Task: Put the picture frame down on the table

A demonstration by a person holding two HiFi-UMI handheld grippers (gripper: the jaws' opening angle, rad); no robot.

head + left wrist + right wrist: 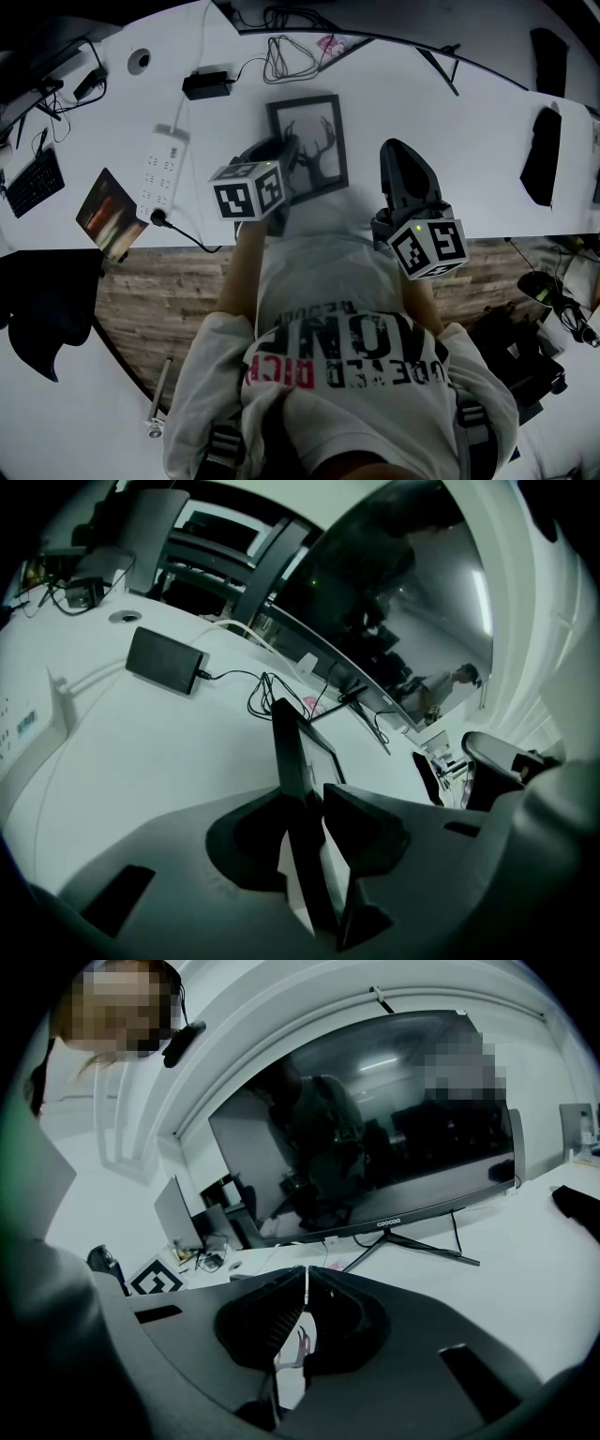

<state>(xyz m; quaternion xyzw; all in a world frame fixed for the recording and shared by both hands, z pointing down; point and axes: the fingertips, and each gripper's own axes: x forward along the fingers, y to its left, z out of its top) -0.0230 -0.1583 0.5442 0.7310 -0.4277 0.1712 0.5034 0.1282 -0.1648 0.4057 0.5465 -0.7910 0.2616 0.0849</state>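
Picture frame (321,131) lies face up mid-table (450,112), about halfway between the near and far edges and seemingly already down. Left gripper (305,789) straddles the frame's near edge, jaws parted and the grip looking slack, likely letting go. Right gripper (307,1274) hovers empty near the near edge, jaws closed, since it isn't needed.

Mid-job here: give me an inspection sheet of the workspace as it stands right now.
Surface: white table.
Job's things: picture frame with antler print, its edge between the left tongs; whether it lies flat is unclear.
Clutter: power strip, black power adapter.
Grippers: left gripper tongs astride the frame's edge, a gap showing; right gripper tongs together, empty.
Cables: coiled cable beyond the frame.
Surroundings: wide monitor, wood floor.
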